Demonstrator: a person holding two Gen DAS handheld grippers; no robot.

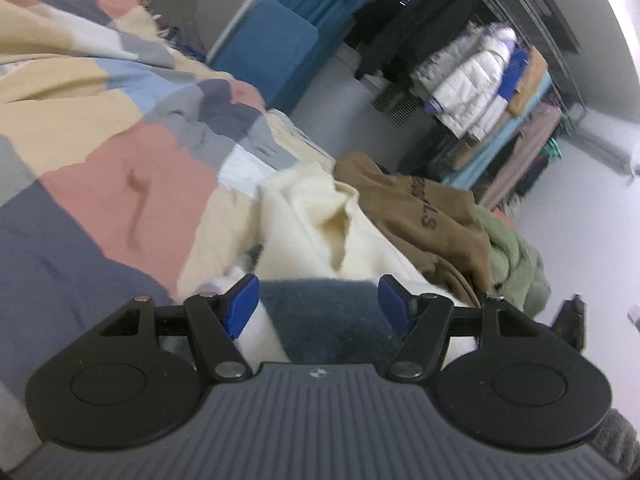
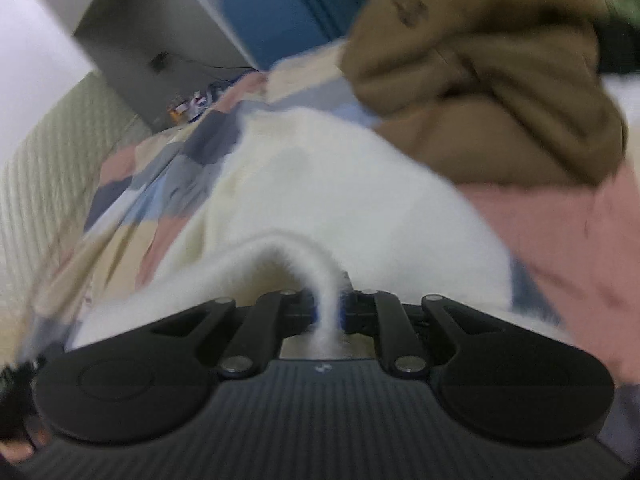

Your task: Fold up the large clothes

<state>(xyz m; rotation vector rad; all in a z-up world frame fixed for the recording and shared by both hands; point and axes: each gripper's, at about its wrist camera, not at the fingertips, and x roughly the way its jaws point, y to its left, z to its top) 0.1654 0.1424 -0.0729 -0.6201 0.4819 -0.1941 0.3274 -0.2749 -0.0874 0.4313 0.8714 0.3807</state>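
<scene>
A cream-white fluffy garment (image 1: 320, 220) lies crumpled on a patchwork bedspread (image 1: 120, 184). My left gripper (image 1: 319, 304) hovers low over its near part, blue pads (image 1: 242, 306) wide apart and open. Dark blue-grey cloth (image 1: 328, 320) and white cloth show between the pads, which do not press on them. In the blurred right wrist view, my right gripper (image 2: 328, 312) is shut on a raised fold of the white garment (image 2: 304, 184), which arches up out of the jaws and spreads over the bedspread (image 2: 560, 240) ahead.
A brown garment (image 1: 420, 208) (image 2: 480, 80) with dark lettering and a green fleece (image 1: 516, 256) lie heaped beyond the white one. A clothes rack with a white puffer jacket (image 1: 472, 80) stands behind, next to a blue padded chair (image 1: 272, 48). A grey cabinet (image 2: 160, 40) sits by the bed.
</scene>
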